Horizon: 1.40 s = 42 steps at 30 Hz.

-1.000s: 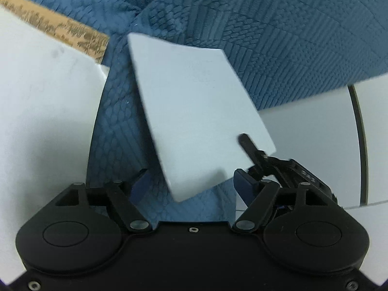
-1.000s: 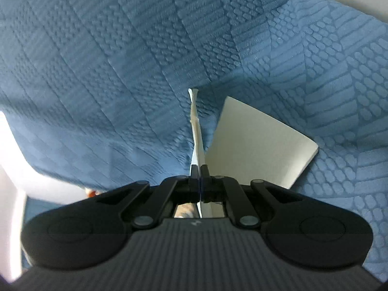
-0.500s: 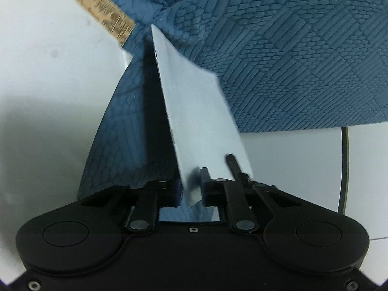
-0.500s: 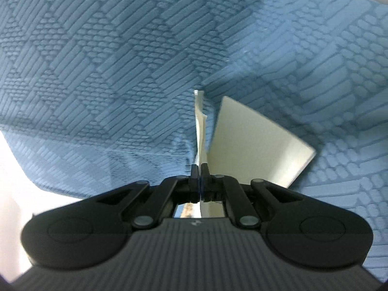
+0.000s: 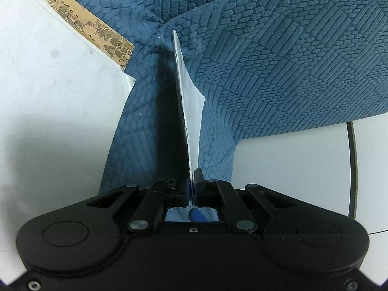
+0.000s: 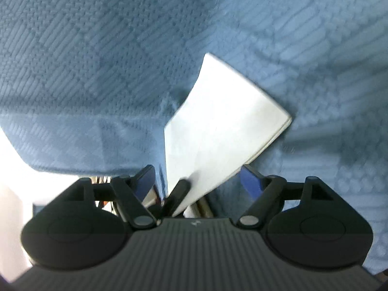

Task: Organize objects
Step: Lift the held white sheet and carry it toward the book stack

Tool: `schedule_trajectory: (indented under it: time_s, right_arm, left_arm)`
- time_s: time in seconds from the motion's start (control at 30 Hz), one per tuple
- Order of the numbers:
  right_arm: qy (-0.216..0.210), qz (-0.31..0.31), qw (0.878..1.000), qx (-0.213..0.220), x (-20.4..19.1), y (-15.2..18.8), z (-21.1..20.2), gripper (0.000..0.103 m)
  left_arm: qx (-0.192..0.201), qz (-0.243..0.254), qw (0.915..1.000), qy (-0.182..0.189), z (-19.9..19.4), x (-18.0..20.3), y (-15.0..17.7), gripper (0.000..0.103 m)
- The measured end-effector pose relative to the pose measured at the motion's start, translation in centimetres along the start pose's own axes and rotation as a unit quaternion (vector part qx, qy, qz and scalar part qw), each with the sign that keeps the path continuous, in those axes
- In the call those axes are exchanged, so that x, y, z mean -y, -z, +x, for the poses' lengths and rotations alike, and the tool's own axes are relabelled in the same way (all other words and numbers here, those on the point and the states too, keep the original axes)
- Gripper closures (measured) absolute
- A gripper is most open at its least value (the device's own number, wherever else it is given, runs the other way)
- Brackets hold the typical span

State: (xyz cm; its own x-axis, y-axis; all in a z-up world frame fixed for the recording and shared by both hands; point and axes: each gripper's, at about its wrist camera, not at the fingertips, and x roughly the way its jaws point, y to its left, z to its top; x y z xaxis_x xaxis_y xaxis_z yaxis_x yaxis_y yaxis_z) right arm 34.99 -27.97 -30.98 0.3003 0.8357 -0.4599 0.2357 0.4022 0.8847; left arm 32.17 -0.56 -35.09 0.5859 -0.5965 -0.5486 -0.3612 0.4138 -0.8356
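Blue textured fabric (image 5: 278,72), embossed with blocks of ribs and scales, fills most of both wrist views and drapes over a white surface (image 5: 291,160). From my left camera I can see a white sheet (image 5: 48,84) lying to the left of the fabric, with a tan printed strip (image 5: 97,29) showing along its upper edge. A thin dark curved line runs down the white surface at the far right.

My left gripper (image 5: 192,184) is clamped on a thin white card (image 5: 191,111), which I see almost edge-on: it stands upright from between the pads and rises toward the fold in the fabric, its left face in deep shadow and its right face lit. The near corner of the card sits right between the blue pads, so the grip is at its lower edge.

My right gripper (image 6: 198,179) is spreading its jaws. The same white card (image 6: 218,126) appears here as a broad pale face, tilted and leaning up to the right against the fabric. Its lower end reaches down between the two blue-padded fingers (image 6: 145,179), but neither pad touches it. One black fingertip of the other gripper presses the card's lower left edge. This view is blurred, so finer detail on the card is beyond me.
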Motion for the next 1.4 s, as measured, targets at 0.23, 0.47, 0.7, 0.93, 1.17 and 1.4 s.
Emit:
schedule_trajectory:
  time_s: [0.23, 0.47, 0.7, 0.93, 1.17, 1.4]
  right_arm:
    - [0.017, 0.013, 1.000, -0.019, 0.1, 1.5, 2.8, 0.023]
    - [0.020, 0.030, 0.999, 0.030, 0.2, 0.5, 3.2, 0.024]
    - [0.047, 0.034, 0.996, 0.065, 1.0, -0.7, 2.5, 0.064]
    - [0.065, -0.028, 0.995, 0.074, -1.1, -0.2, 1.0, 0.093]
    - [0.068, -0.088, 0.990, 0.085, -4.6, 2.4, -1.0, 0.094]
    - [0.049, -0.140, 0.985, 0.089, -9.8, 5.7, -3.5, 0.094]
  left_arm:
    - [0.001, 0.012, 0.9999, -0.010, 0.0, 0.4, 0.0, 0.101]
    - [0.001, 0.009, 0.9999, -0.009, -0.5, 0.0, -0.3, 0.101]
    - [0.005, 0.004, 1.0000, 0.002, -1.3, -0.1, -0.8, 0.101]
    - [-0.002, 0.002, 0.9999, 0.014, -2.6, 0.2, -1.0, 0.100]
    - [-0.002, -0.019, 0.9974, 0.069, -6.3, 0.2, -0.5, 0.098]
    - [0.002, -0.011, 0.9951, 0.098, -11.3, 1.3, -0.1, 0.097]
